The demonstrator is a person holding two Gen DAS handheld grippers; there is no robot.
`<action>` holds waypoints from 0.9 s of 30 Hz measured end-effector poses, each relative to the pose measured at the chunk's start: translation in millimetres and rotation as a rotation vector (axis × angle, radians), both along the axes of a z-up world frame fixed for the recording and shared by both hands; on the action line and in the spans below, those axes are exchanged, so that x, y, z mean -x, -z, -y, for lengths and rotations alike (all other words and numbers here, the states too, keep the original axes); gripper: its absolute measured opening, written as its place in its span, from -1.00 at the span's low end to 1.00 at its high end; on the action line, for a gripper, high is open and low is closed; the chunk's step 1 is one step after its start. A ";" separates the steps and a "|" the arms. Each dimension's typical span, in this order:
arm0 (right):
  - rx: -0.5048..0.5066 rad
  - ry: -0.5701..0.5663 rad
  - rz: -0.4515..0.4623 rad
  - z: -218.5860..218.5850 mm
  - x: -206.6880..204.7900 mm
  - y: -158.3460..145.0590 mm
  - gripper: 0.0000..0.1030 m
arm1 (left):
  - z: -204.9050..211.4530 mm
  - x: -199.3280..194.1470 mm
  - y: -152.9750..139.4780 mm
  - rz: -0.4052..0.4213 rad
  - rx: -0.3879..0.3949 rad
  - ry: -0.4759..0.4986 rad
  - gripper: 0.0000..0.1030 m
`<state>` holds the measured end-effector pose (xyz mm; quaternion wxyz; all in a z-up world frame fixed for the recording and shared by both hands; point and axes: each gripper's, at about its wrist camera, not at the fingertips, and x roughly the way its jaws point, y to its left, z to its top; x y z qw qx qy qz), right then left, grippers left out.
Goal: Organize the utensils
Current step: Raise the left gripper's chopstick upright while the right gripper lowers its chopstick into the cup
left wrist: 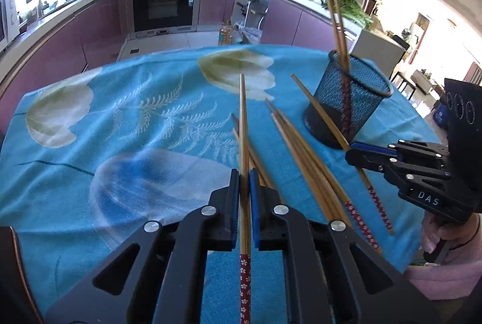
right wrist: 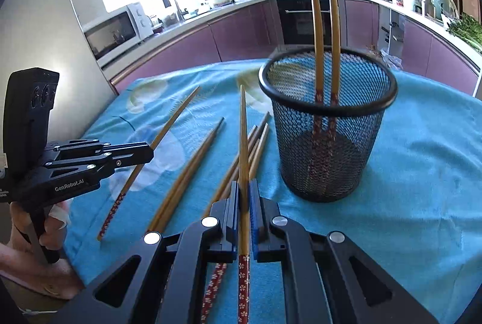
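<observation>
On the left hand-held gripper (right wrist: 147,154), "GenRobot.AI", on the right hand-held gripper (left wrist: 351,154), "DAS"

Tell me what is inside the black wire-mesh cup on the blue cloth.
The black wire-mesh cup holds two bamboo chopsticks with red flowered handles, standing handle-down and leaning against the rim. Through the mesh nothing else shows, though the dark base hides the very bottom.

Right claw (right wrist: 244,188) grips a chopstick (right wrist: 243,137) beside mesh holder (right wrist: 328,143).
</observation>
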<state>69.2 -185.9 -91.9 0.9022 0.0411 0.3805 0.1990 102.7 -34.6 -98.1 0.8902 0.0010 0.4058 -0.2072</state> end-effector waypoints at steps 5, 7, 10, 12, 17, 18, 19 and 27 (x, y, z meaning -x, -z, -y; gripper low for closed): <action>-0.038 -0.009 0.051 4.2 7.3 -18.1 -0.89 | -2.0 6.1 -23.5 0.037 0.057 0.039 -0.85; -0.047 -0.010 0.074 5.8 10.6 -25.5 -0.89 | -3.3 8.8 -33.0 0.051 0.081 0.057 -0.85; -0.058 -0.007 0.102 7.9 14.9 -34.2 -0.89 | -5.3 14.9 -45.2 0.076 0.104 0.072 -0.85; -0.074 -0.008 0.120 12.2 18.3 -40.5 -0.89 | -6.9 18.7 -54.1 0.096 0.119 0.079 -0.85; -0.093 -0.001 0.178 19.8 26.7 -59.5 -0.89 | -11.0 27.7 -75.1 0.141 0.167 0.107 -0.85; -0.094 0.000 0.190 22.1 27.5 -62.9 -0.89 | -11.7 29.4 -80.0 0.150 0.177 0.112 -0.85; -0.097 0.000 0.200 23.5 28.1 -66.4 -0.89 | -11.8 30.5 -84.3 0.161 0.187 0.116 -0.85; -0.093 0.014 0.291 36.1 26.1 -94.8 -0.89 | 0.2 26.1 -121.3 0.246 0.264 0.156 -0.85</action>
